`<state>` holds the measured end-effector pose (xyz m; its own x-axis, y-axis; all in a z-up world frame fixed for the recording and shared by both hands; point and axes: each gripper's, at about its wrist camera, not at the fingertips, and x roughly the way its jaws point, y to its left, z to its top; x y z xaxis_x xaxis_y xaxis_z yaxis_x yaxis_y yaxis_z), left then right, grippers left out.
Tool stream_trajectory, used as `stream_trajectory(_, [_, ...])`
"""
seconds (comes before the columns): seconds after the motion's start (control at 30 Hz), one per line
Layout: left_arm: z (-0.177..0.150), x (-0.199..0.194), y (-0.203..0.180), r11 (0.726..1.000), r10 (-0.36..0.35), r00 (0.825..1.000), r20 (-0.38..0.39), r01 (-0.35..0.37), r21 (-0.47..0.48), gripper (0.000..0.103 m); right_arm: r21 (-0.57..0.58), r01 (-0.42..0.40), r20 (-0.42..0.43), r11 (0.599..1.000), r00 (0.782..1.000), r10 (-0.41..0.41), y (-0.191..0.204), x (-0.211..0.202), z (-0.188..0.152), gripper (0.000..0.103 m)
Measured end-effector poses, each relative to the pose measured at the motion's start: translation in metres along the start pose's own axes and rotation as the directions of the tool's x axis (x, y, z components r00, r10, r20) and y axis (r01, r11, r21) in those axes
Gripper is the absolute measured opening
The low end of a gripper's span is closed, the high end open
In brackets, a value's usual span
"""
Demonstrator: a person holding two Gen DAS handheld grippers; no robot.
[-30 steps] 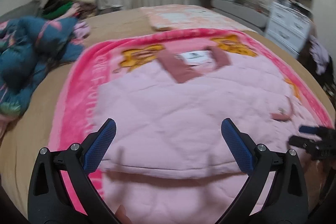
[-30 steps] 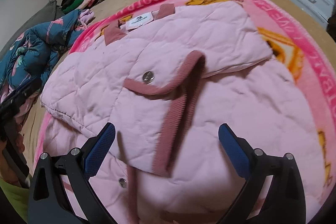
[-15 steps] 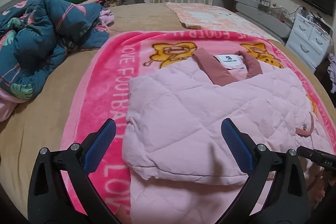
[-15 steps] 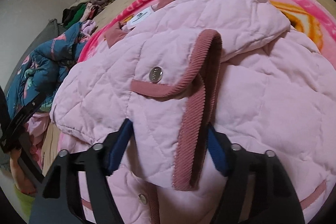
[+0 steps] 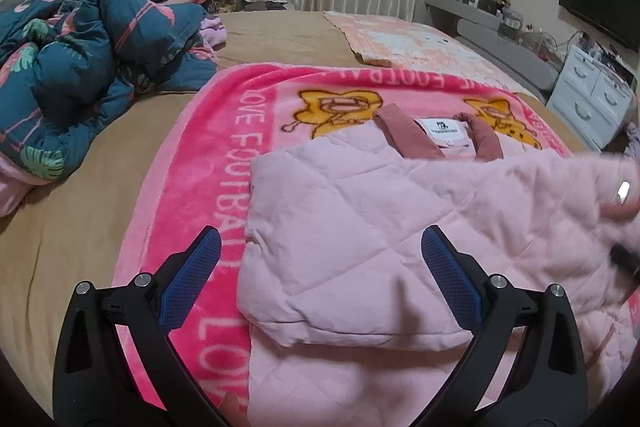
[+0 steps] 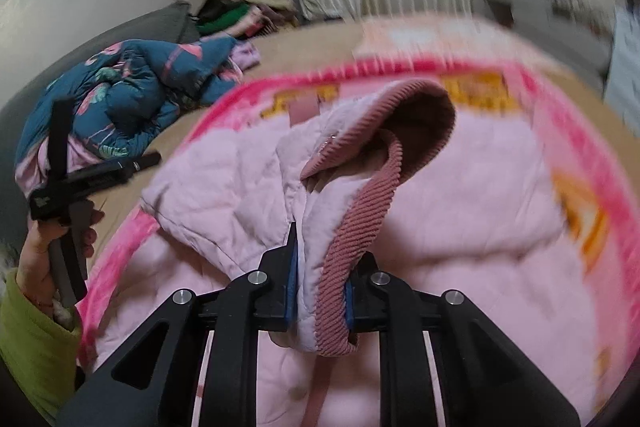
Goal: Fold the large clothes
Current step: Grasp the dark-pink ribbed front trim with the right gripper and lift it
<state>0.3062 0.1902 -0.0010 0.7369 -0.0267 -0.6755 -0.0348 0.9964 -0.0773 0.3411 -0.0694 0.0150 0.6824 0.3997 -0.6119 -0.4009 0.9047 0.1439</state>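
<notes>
Your left tool point(image 5: 320, 271) hangs released over the folded left edge of the pink quilted jacket point(image 5: 360, 227), which lies on the pink football blanket point(image 5: 224, 147) on the bed. Your right tool point(image 6: 320, 287) is clenched on the jacket's corduroy cuff point(image 6: 360, 215), holding it raised.

A tan-sheeted bed point(image 5: 100, 187) carries a pink football blanket point(image 5: 224, 163), a rumpled blue quilt point(image 5: 80, 67) far left, and a peach cloth point(image 5: 400, 43) beyond.

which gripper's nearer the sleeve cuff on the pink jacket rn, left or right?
Right. The right gripper is shut on the ribbed cuff of the pink jacket and holds it up. The left gripper is open, off by the jacket's folded opposite edge, touching nothing.
</notes>
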Motion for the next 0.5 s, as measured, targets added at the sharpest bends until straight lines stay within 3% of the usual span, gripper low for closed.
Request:
stream_trajectory(0.27, [0.002,-0.005,0.003,1.0,0.018,0.999,0.041,-0.017,-0.025,0.094,-0.13,0.12,0.092,0.984,0.99,-0.108,-0.021,-0.016,0.059,0.016])
stream_trajectory(0.5, [0.001,0.002,-0.003,1.0,-0.005,0.999,0.039,0.005,-0.019,0.094,-0.114,0.139,0.05,0.984,0.99,-0.134,-0.046,0.006,0.06,0.016])
